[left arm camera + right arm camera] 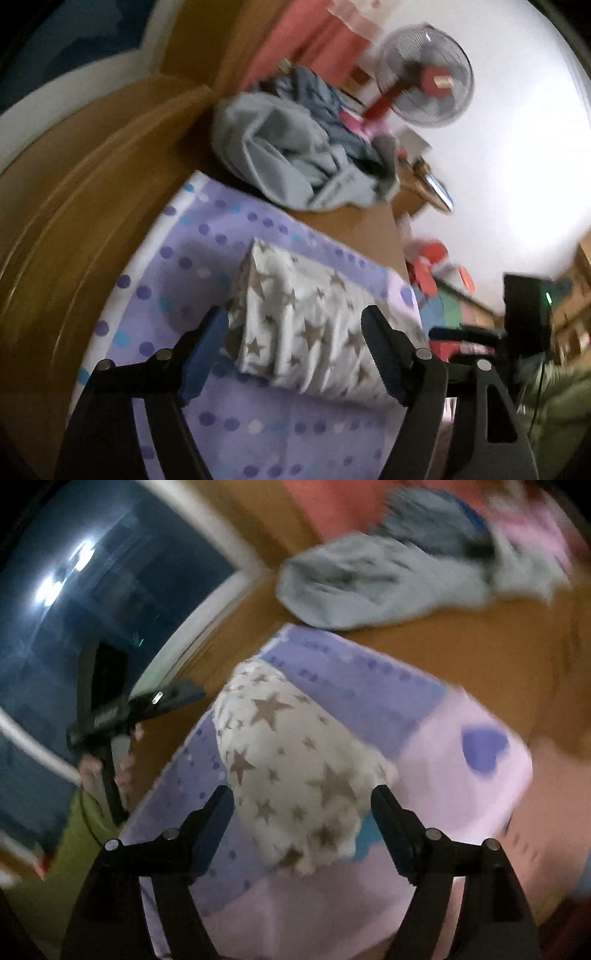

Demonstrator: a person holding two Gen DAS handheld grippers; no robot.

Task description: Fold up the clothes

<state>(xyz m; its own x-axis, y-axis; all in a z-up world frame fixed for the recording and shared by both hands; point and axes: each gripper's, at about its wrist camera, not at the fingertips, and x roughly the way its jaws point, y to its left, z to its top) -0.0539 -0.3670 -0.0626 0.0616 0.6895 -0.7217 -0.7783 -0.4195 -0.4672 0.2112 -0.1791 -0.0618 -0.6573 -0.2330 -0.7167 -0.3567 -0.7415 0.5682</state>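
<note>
Both tongs, left (295,354) and right (303,830), gape apart over the folded star cloth (306,325), which rests on the mat (177,258), clear of the heap (291,155).

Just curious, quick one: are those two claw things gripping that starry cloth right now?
Left hand-held gripper: open, holding nothing; star-print cloth lies between its fingers.
Right hand-held gripper: open, holding nothing.
</note>
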